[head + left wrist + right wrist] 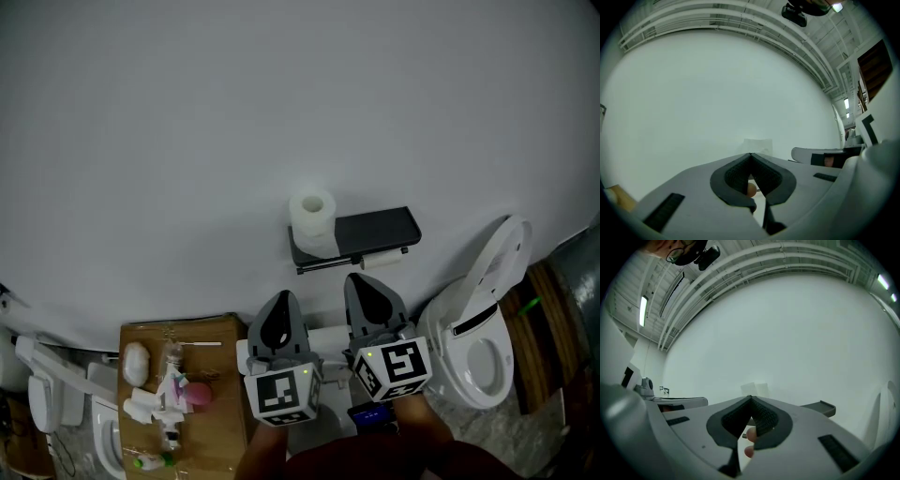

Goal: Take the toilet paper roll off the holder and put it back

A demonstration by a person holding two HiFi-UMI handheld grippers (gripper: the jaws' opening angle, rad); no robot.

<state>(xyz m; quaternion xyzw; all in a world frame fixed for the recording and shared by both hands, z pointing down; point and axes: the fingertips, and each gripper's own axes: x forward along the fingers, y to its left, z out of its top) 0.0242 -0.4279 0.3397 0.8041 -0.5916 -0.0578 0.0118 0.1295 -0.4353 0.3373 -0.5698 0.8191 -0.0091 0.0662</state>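
Holding left gripper (281, 298) and right gripper (367, 281) level, side by side, jaws pressed together and empty, facing toilet paper roll (312, 220) upright on holder (380, 231).

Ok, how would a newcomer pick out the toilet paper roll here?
On the white wall, left of the toilet, hangs a black shelf. The toilet paper roll stands upright on its left end, the only white cylinder there, with its hollow core facing up.
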